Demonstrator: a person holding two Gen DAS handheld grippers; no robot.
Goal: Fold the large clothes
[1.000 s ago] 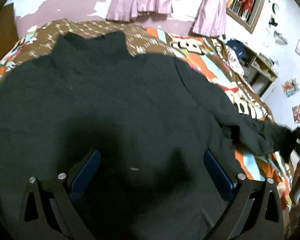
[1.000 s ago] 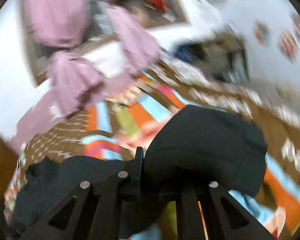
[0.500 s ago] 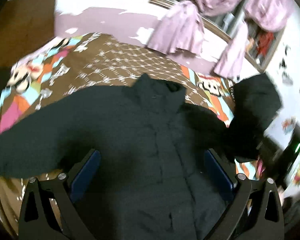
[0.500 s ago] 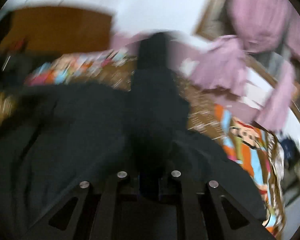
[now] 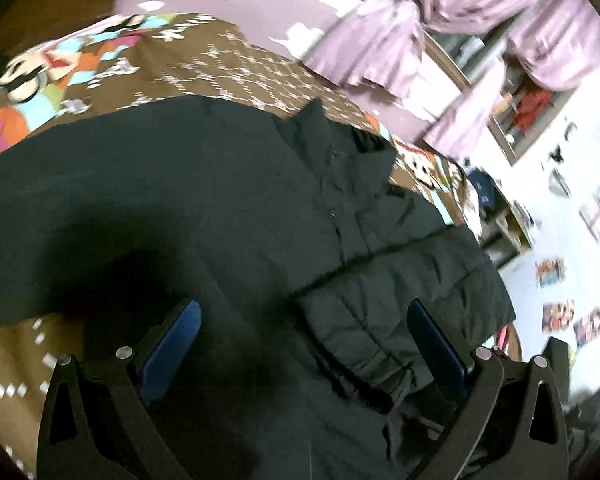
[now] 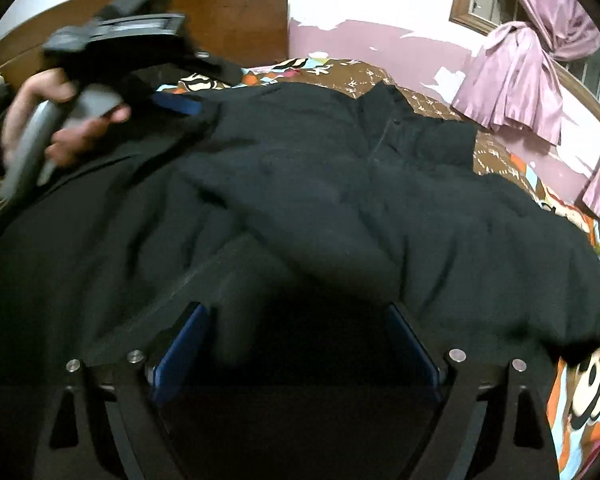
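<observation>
A large black padded jacket (image 5: 228, 208) lies front up on the bed, collar toward the far wall. Its right sleeve (image 5: 396, 300) lies folded across the chest. In the right wrist view the jacket (image 6: 340, 208) fills the frame, with the folded sleeve (image 6: 308, 224) just ahead of the fingers. My left gripper (image 5: 304, 344) is open and empty just above the jacket's lower body. My right gripper (image 6: 296, 344) is open and empty over the jacket. The left gripper also shows in the right wrist view (image 6: 112, 56), held in a hand at the upper left.
The bed has a brown cartoon-print cover (image 5: 188, 52) and a wooden headboard (image 6: 228, 20). Purple curtains (image 5: 380, 44) hang at a window on the far wall. A shelf with clutter (image 5: 500, 216) stands right of the bed.
My right gripper carried the right sleeve across the chest and let it go; it was shut on the sleeve and is now open. My left gripper shifted left over the jacket.
</observation>
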